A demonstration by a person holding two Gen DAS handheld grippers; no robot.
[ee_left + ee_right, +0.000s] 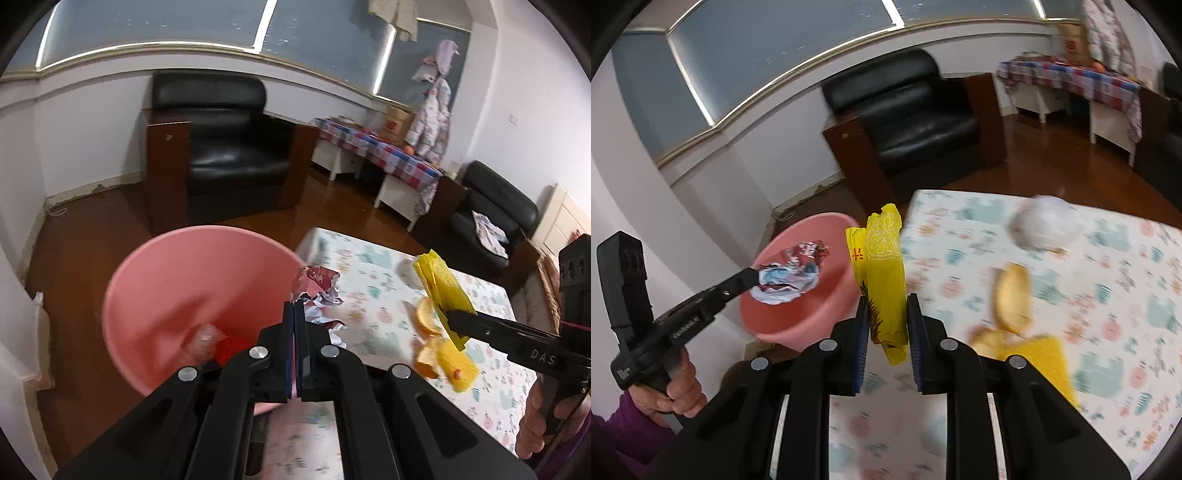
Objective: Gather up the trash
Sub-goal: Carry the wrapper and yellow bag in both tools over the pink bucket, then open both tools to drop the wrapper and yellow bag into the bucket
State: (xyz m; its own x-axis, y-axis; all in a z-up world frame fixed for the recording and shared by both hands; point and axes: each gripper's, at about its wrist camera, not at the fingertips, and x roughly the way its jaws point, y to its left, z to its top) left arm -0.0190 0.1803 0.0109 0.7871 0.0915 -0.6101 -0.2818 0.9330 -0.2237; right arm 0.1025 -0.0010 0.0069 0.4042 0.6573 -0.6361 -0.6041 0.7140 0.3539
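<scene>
Left gripper point(294, 303) jaws fully closed, pinching crumpled wrapper point(317, 291) over pink basin point(177, 280) rim. Right gripper point(886, 299) clamps yellow packet point(884, 266) upright (jaws narrowly parted around it) above patterned table point(1108, 258); orange peel point(1012, 299) lies beyond.

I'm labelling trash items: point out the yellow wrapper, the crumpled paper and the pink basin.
yellow wrapper point(886, 291), right wrist view, middle.
crumpled paper point(790, 282), right wrist view, centre.
pink basin point(177, 280), left wrist view, inner wall.

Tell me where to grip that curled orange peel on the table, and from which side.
Take the orange peel by its raised curled rim, coming from above with the jaws across the thin wall. It lies cupped on the table, so the flat underside offers no purchase. Blur hides finer detail.
</scene>
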